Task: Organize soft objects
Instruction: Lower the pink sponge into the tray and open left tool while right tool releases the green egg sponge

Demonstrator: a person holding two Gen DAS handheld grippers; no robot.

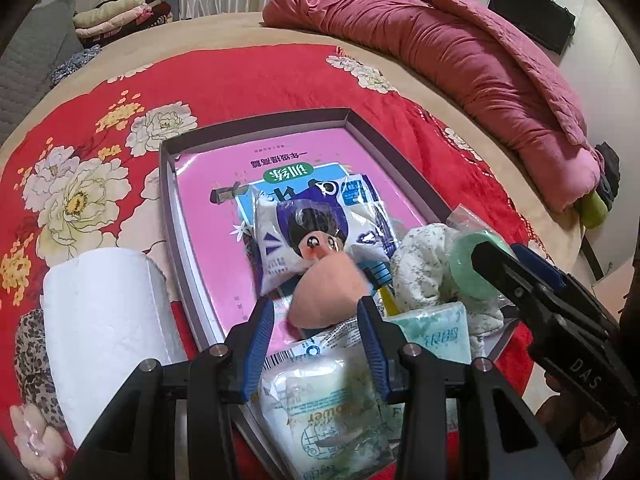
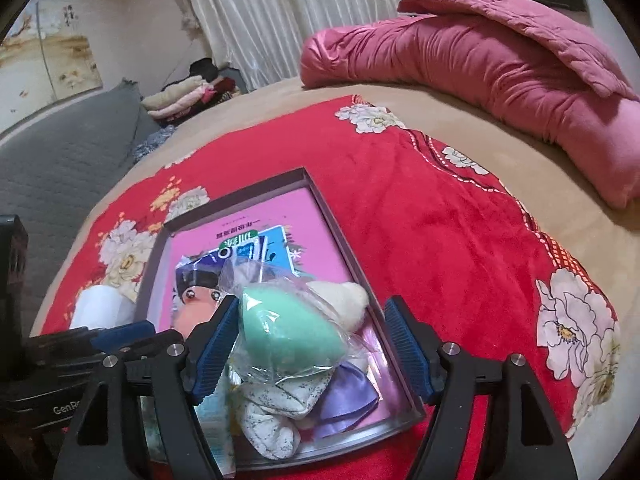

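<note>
Dropping off was the step I'd reached: the right gripper [image 2: 308, 348] stood wide, pads clear of the bagged green sponge [image 2: 288, 332] sitting mid-frame in the grey tray [image 2: 404, 384]. Left gripper [image 1: 316, 316] pinched the squishy peach sponge [image 1: 328, 292] low centre, over crinkly packets. Next move, I figured, needed lowering and letting go. Paper roll [image 1: 100, 312] waited lower left.

Sponge [image 2: 280, 332] in tray [image 2: 320, 188]; roll [image 1: 100, 320] beside
</note>
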